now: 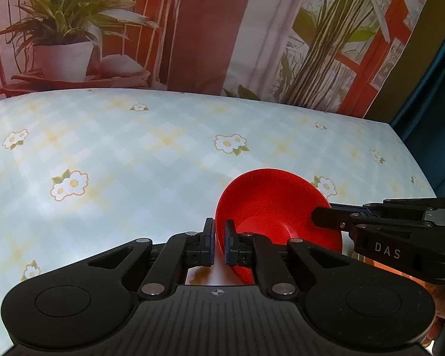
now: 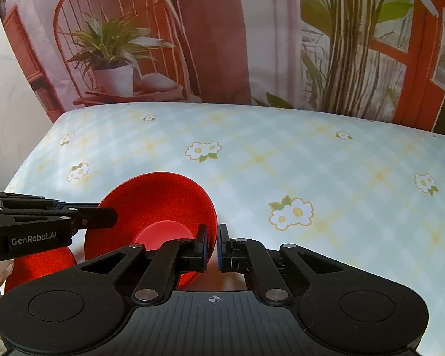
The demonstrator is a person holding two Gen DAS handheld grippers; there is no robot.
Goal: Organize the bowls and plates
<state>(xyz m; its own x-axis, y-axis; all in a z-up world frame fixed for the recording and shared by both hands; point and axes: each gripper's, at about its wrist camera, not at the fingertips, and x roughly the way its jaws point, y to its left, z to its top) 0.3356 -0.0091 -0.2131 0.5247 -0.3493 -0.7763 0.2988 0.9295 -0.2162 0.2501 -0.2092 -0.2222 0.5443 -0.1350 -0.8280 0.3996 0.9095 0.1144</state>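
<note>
Both claws clamped on one red bowl (image 1: 270,204), near edge of desk (image 1: 133,154): left claw (image 1: 219,244) on left rim, right claw (image 2: 212,247) on right rim. Pick-up step; next: lift level, in sync, probably onto the red dish (image 2: 41,264) left.

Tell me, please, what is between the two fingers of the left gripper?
The rim of the red bowl: the left gripper is shut on it, shown in the left wrist view. The right gripper pinches the opposite rim.

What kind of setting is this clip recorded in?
Probably a staged home-style tabletop, not a real room: a floral checked tablecloth, a printed backdrop of a plant, chair and window, and a red bowl being handled.
</note>
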